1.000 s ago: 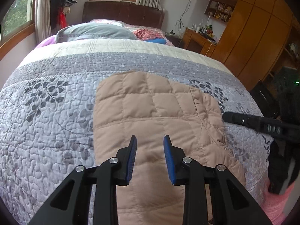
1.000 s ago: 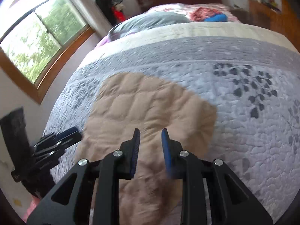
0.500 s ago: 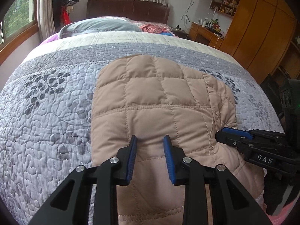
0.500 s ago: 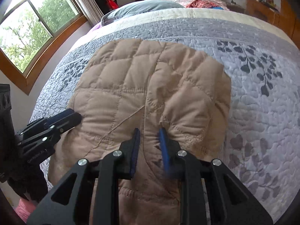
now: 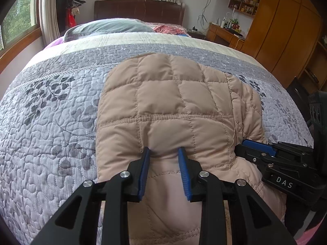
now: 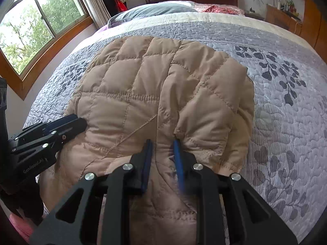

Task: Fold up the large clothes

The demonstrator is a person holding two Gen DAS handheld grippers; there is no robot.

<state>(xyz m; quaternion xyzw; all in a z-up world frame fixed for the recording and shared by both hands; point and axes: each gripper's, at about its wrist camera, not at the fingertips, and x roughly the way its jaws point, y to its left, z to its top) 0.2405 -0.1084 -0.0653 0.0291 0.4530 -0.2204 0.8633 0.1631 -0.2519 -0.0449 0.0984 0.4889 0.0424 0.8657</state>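
The quilted jacket [image 5: 175,110] is puffy, soft and slick (likely light); both the left gripper [image 5: 164,153] and the right gripper [image 6: 162,145] have narrow jaws pinching its folded near edge between them.

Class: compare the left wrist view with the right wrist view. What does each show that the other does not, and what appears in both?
Only the left wrist view shows the wooden wardrobe with its small shelf of items, and the right gripper from the side at the jacket's edge.

Only the right wrist view shows the large window with trees outside, and the left gripper from the side.

Both show the tan quilted jacket on the grey leaf-patterned bedspread, the grey pillow, the dark headboard, and jacket fabric bunched between each camera's own blue pads.
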